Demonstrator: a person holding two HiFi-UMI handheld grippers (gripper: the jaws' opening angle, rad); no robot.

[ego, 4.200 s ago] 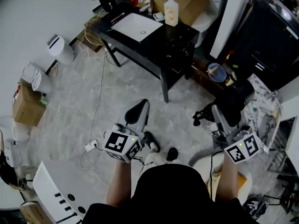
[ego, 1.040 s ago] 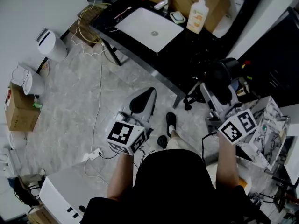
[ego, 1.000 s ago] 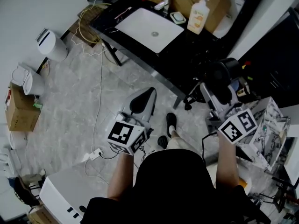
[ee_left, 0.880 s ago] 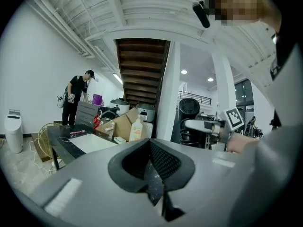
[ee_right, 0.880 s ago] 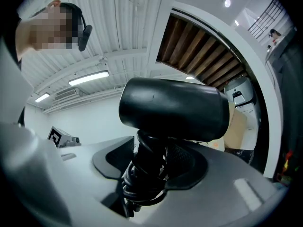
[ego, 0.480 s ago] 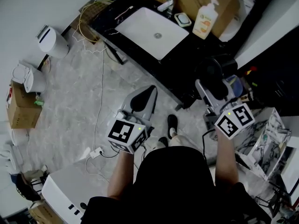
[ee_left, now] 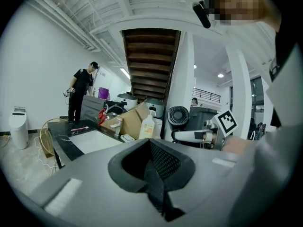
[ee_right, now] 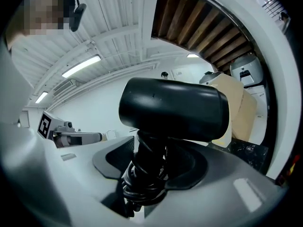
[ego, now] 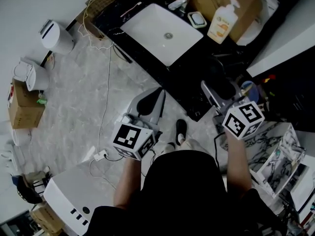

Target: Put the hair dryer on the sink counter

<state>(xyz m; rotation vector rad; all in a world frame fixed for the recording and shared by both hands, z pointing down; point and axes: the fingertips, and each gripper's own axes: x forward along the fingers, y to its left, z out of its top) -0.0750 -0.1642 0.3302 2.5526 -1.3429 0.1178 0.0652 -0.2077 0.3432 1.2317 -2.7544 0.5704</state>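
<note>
The black hair dryer [ego: 222, 84] hangs over the right end of the black sink counter [ego: 187, 77]. My right gripper [ego: 209, 90] is shut on its handle. In the right gripper view the barrel [ee_right: 173, 110] stands above the jaws, and the cord-wrapped handle [ee_right: 144, 174] is clamped in my right gripper [ee_right: 147, 162]. The white sink basin [ego: 162, 31] lies to the left of the dryer. My left gripper [ego: 155, 96] is shut and holds nothing, low in front of the counter's near edge. In the left gripper view my left gripper [ee_left: 150, 148] points at the counter, with the dryer's round grille [ee_left: 178, 116] beyond.
A soap bottle [ego: 224, 19], a soap dish [ego: 199, 19] and a cardboard box [ego: 246, 1] stand at the counter's back. White bins [ego: 51, 33], a box [ego: 22, 109] and a power strip [ego: 98, 155] are on the floor to the left. A person [ee_left: 83, 91] stands beyond the counter.
The counter has come closer in the head view. My right gripper has carried the hair dryer forward over the counter's right end. The left gripper has stayed about where it was.
</note>
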